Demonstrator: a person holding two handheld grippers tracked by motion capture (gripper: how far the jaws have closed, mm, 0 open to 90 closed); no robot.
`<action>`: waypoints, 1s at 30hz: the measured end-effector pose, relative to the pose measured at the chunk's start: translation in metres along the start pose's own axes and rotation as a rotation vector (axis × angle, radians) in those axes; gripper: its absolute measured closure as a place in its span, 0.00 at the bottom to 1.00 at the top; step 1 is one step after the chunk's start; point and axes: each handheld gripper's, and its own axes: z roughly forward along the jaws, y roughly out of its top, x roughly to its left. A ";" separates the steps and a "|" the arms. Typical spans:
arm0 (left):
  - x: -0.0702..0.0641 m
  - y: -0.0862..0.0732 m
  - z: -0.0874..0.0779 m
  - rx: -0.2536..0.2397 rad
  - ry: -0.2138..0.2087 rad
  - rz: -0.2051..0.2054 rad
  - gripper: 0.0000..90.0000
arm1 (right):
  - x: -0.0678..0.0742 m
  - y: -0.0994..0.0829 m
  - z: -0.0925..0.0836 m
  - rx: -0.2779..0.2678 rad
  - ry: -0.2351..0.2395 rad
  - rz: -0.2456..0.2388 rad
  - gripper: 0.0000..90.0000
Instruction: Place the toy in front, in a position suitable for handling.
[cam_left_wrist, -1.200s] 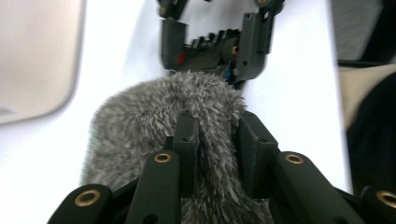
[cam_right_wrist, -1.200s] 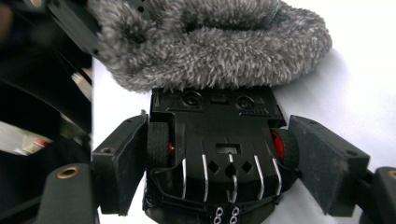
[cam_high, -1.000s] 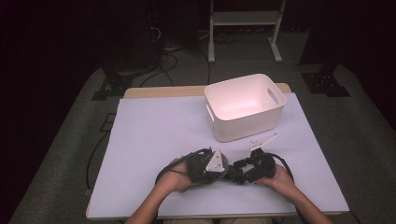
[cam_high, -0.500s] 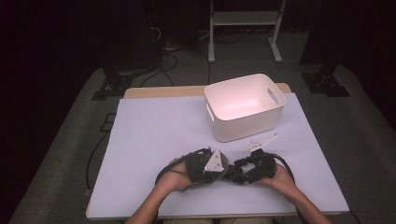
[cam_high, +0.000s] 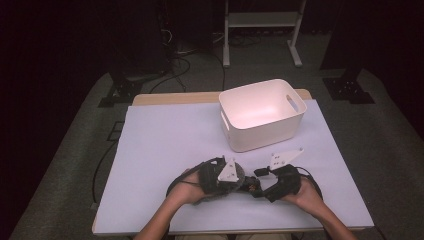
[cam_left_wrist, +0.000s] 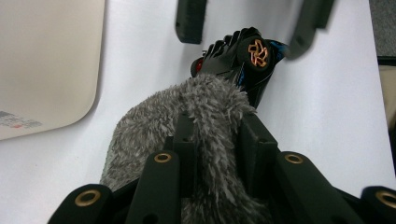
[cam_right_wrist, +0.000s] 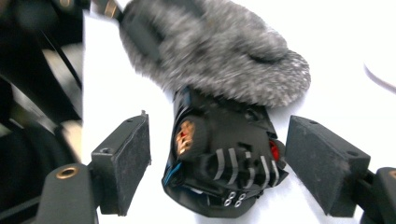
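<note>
Meanwhile, the left gripper (cam_left_wrist: 212, 135) kept its jaws clamped on the grey furry windscreen (cam_left_wrist: 187, 121) at the near edge of the table (cam_high: 165, 145), in front of the white bin (cam_high: 261, 112). The right gripper (cam_right_wrist: 217, 163) had lifted slightly compared with a second earlier, its jaws spread wide either side of the black microphone body (cam_right_wrist: 219, 158) poking out of the fur, pads not touching it. That suggested the body was not yet gripped, so pulling it free from the cover had yet to begin.
</note>
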 end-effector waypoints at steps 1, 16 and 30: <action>0.001 0.000 0.000 -0.001 0.003 0.000 0.79 | 0.005 0.001 0.002 0.015 -0.027 -0.048 0.24; 0.018 0.005 0.001 -0.016 0.020 -0.031 0.80 | 0.009 0.010 0.042 0.140 -0.192 -0.289 0.45; 0.023 -0.004 -0.019 -0.100 -0.058 -0.112 0.82 | 0.003 0.011 0.043 0.118 0.047 -0.219 0.62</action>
